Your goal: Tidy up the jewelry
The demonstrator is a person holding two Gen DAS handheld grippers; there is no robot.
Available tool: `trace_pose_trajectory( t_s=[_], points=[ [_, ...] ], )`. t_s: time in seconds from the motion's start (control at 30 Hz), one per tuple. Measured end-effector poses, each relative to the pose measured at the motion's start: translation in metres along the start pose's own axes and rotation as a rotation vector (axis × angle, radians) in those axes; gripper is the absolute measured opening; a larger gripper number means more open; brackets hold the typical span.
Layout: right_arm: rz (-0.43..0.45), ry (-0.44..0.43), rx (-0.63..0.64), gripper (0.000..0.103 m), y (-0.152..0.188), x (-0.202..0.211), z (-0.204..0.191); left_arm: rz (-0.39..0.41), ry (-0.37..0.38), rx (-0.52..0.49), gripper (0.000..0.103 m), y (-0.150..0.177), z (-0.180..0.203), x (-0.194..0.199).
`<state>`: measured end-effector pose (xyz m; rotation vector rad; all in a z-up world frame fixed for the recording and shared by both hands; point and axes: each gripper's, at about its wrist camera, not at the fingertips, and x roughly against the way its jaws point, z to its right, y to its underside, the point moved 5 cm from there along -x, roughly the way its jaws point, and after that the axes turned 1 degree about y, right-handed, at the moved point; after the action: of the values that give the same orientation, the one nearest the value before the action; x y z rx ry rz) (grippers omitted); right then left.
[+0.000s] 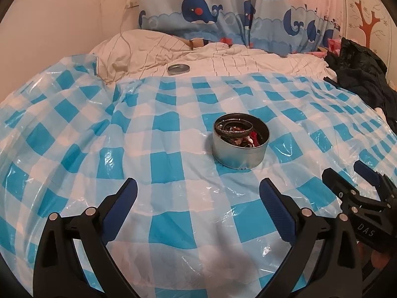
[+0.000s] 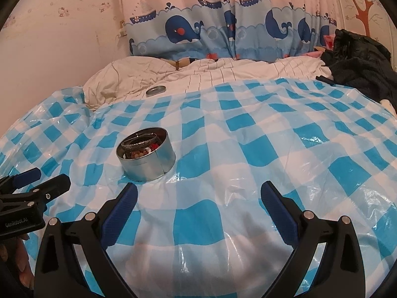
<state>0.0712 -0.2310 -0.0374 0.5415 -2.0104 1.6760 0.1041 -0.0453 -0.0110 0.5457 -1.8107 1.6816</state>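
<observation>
- Two grippers hover over a bed, both empty. The left gripper (image 1: 198, 186) has its jaws spread about as wide as they go, with only the checked sheet between them. The right gripper (image 2: 198, 190) is likewise wide open and holds nothing.
- Just beyond the left gripper's fingertips, a little toward its right finger, stands a round tin (image 1: 240, 140). From the right gripper it sits just past the left finger, ahead and to the left.
- Inside the tin lies a heap of jewelry (image 1: 238, 134): a dark metal bangle (image 2: 140, 142) resting near the top against the rim, with pale, orange and red beads tangled underneath.
- My judgement on handling: the tin is thin, stiff and light, with smooth slippery walls, so a grip across its full width or a pinch on the rim would suit. The bangle is rigid and can be pinched at its exposed edge. The beaded strands look limp and may snag and drag one another out.
- Under the tin is a blue and white checked plastic sheet (image 1: 163, 213), glossy and wrinkled over soft bedding, so the tin may tip or slide if pushed.
- Far beyond the fingers, past the sheet's far edge, a round metal lid (image 1: 178, 69) lies on the white bedding (image 1: 248, 62).
- Farther still hangs a curtain (image 2: 223, 32) with whales and boats. Dark clothing (image 2: 359, 54) is piled at the far right.
</observation>
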Motion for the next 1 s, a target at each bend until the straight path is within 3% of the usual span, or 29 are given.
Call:
trace_pose_trajectory(
  t_s=[0.4, 1.0],
  points=[
    [-0.005, 0.002, 0.020, 0.095, 0.000, -0.003, -0.005, -0.020, 0.002, -0.029, 0.095, 0.000, 0.014, -0.006],
    [-0.043, 0.018, 0.057, 0.095, 0.007, -0.009, -0.007, -0.054, -0.004, 0.043, 0.095, 0.002, 0.000, -0.015]
  ],
)
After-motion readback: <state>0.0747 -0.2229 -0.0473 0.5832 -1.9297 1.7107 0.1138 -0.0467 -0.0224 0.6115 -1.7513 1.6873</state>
